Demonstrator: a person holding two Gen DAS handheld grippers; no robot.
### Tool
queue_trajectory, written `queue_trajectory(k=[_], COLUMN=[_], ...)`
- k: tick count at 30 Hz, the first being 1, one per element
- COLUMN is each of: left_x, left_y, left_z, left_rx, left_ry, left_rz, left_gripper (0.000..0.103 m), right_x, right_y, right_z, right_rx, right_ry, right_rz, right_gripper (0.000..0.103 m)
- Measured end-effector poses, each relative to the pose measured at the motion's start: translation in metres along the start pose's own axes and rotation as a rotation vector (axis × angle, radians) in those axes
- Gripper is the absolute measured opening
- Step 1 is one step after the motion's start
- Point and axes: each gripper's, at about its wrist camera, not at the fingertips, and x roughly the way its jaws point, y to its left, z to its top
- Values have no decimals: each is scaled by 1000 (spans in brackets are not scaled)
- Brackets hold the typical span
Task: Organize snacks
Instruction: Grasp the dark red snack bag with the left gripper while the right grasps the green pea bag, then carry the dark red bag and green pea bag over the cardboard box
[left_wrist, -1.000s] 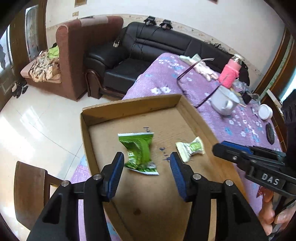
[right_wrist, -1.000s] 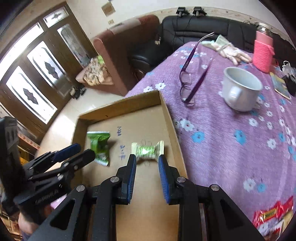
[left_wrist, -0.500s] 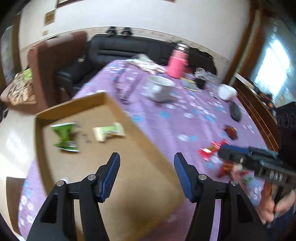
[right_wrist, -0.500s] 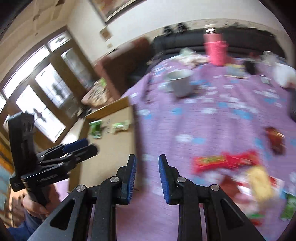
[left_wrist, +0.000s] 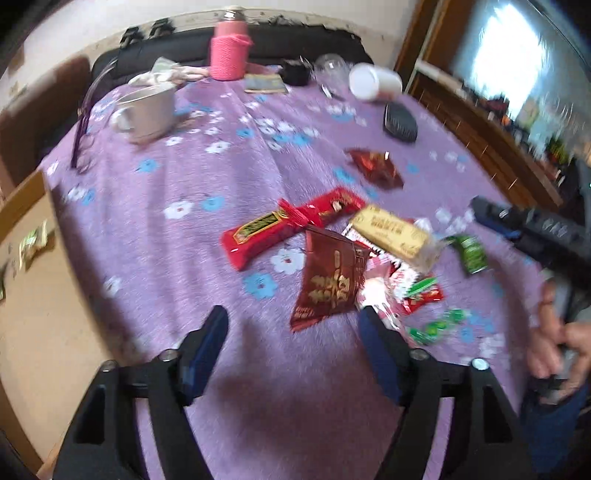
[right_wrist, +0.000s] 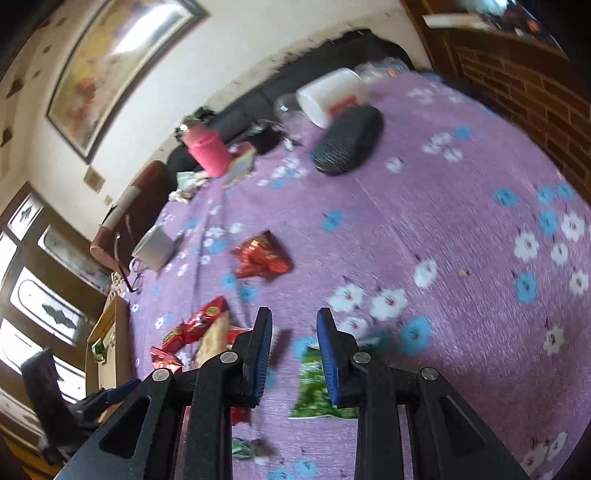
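Observation:
A pile of snack packets lies on the purple flowered tablecloth (left_wrist: 177, 184): a dark red bag (left_wrist: 328, 277), a long red bar (left_wrist: 288, 225), a tan bar (left_wrist: 391, 230), a green packet (left_wrist: 471, 254) and small green candies (left_wrist: 436, 326). My left gripper (left_wrist: 291, 328) is open and empty, just before the dark red bag. My right gripper (right_wrist: 293, 325) is open and empty, above a green packet (right_wrist: 312, 380); it also shows in the left wrist view (left_wrist: 532, 229). The cardboard tray (left_wrist: 33, 295) with green snacks (left_wrist: 31, 243) lies at the left.
A white mug (left_wrist: 147, 110), glasses (left_wrist: 83, 122), a pink bottle (left_wrist: 229, 51), a black case (left_wrist: 400, 118), a white jar (left_wrist: 373, 83) and a lone red packet (left_wrist: 375, 168) stand farther back. A sofa runs behind the table.
Both grippers have swung right, away from the cardboard tray and over to the snack pile. Both stayed open and empty.

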Motion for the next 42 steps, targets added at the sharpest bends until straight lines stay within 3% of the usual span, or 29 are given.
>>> queue_trajectory(k=[4,6,7,12,14,17,19,21,23,27,33,42], left_x=[24,27,29,37,38,38,38,37,36,30,14,12], left_y=[-2,2,4,5,3,4,5,6,9,16,16,10], left_z=[5,8,11,23,24,23,23,22,21,20,21,23], left_rx=[-30,-43,-50,-39,-22,-2,1,3,-7,-39,-55,-36], left_ry=[28,14,8,-30,-56,-81,-89,-92,-93,-103,-168,-180], left_rz=[-3,-12,-13,-28,6,41,47,47,39,6,-43,-55], left_gripper=[77,77,77,76,57,39,37,36,35,34,34,34], right_x=[-6,-9,-9,4,8,14,21,31,36,28,-5,3], right_y=[4,3,1,2,8,20,28,31,33,28,46,64], right_z=[0,0,-1,-7,-10,-18,-25,-31,-35,-31,-30,-38], right_rx=[-28,-44,-35,-48,-78,-167,-233,-275,-317,-296,-317,-350], right_ry=[-1,-25,-29,37,58,74,82,121,112,72,-101,-81], right_rz=[-16,-50,-51,-104,-136,-261,-341,-368,-406,-365,-222,-143], right_gripper=[31,58,60,60,60,60,59,45,42,38,38,38])
